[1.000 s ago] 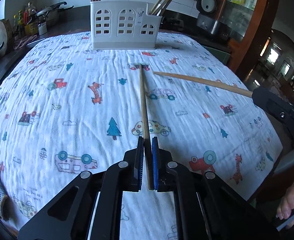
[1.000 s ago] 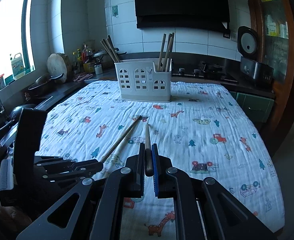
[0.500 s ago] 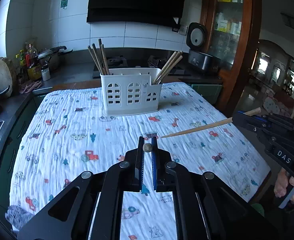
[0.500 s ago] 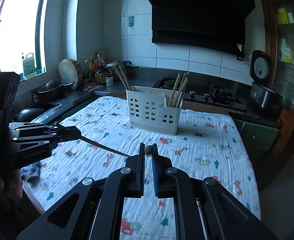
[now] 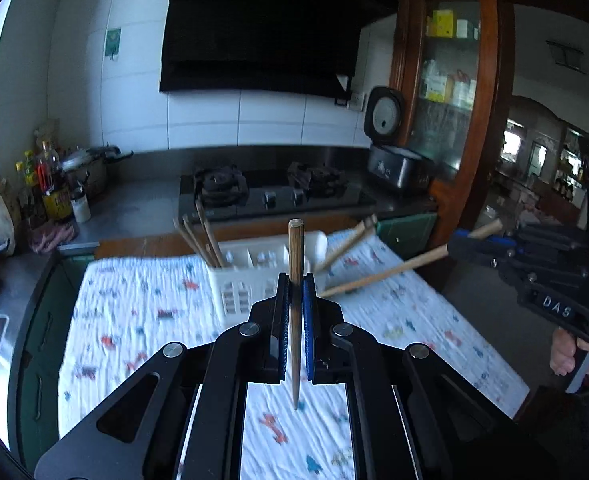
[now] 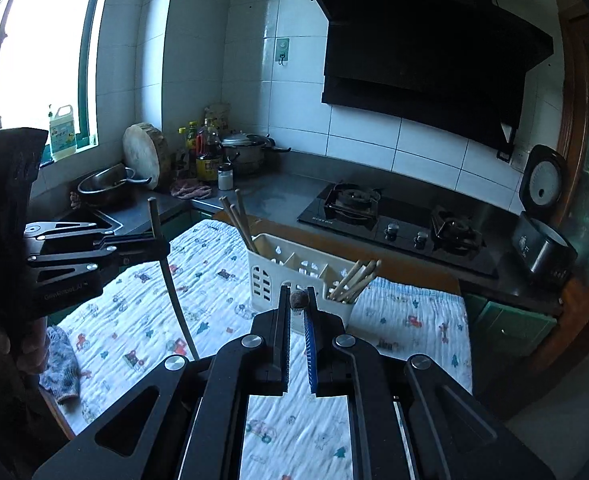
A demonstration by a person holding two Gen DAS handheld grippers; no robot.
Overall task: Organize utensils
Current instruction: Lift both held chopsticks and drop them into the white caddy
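My left gripper is shut on a wooden chopstick that stands nearly upright, its thin tip hanging above the patterned cloth. The right gripper is shut on a second chopstick, seen end-on here; in the left wrist view that chopstick slants down toward the table from the right gripper. Beyond both stands a white slotted caddy, also the caddy. Chopsticks lean in its left compartment and its right one. The left gripper shows at left.
A cloth with cartoon prints covers the table. Behind it run a counter with a gas hob, a rice cooker, a pot and bottles and a sink. A knitted rag lies at the table's left edge.
Both grippers have risen well above the cloth with their chopsticks. The left chopstick swung from lying forward on the table to nearly upright. The caddy now sits lower and closer in both views.
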